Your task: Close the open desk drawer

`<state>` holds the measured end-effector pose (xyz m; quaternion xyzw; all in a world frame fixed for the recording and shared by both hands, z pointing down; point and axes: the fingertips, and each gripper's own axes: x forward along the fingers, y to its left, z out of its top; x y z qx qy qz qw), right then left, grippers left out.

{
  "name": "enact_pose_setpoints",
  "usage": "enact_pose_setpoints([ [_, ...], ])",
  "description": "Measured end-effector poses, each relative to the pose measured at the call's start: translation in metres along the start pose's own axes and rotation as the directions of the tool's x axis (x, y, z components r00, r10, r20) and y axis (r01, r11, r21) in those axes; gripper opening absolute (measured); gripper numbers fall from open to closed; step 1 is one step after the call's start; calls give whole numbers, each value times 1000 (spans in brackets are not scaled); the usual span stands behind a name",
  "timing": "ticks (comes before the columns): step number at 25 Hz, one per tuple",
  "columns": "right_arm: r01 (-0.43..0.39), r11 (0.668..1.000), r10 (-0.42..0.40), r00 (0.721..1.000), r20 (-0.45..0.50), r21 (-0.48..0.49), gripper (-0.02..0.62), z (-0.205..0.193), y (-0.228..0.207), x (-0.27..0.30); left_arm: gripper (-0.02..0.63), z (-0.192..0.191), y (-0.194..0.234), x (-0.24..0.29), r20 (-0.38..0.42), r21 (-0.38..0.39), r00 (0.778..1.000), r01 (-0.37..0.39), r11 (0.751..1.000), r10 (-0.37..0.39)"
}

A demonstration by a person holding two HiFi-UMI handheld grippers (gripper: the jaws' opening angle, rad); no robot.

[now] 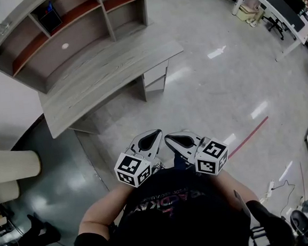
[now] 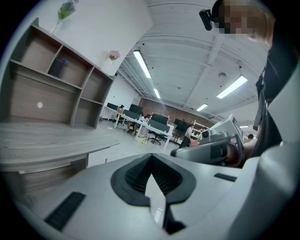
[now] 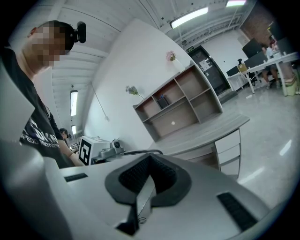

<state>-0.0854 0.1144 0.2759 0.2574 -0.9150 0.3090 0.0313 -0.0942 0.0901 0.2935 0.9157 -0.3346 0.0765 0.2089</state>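
My left gripper (image 1: 153,137) and my right gripper (image 1: 172,139) are both clenched with nothing between the pads. I hold them side by side close in front of my body, pointing only a little below level. Beyond them there is a wide stretch of shiny floor (image 1: 215,87), and then the grey desk (image 1: 106,70) with its shelf unit (image 1: 70,25) on top, well apart from me. The task's thing, the stack of white drawers (image 1: 155,74), sits under the right end of the desk. From here the fronts seem to lie flush, one above the other, and I cannot find one that stands out. In my judgement this fits two stages: a drawer is out so little that I cannot see it at this distance, or it is already pushed in and I stand back from it. For both, the careful thing is to look along the fronts from the side. Jaws pressed together make one blunt tip, which suits pressing flat on the middle of a front.
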Motion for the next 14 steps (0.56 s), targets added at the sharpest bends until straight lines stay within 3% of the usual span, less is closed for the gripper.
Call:
enact_pose_setpoints([
  [14, 5, 1000, -5, 1000, -3, 10, 17, -1, -6, -1, 11, 1, 0, 6, 3, -9, 1000, 4, 1000, -4],
])
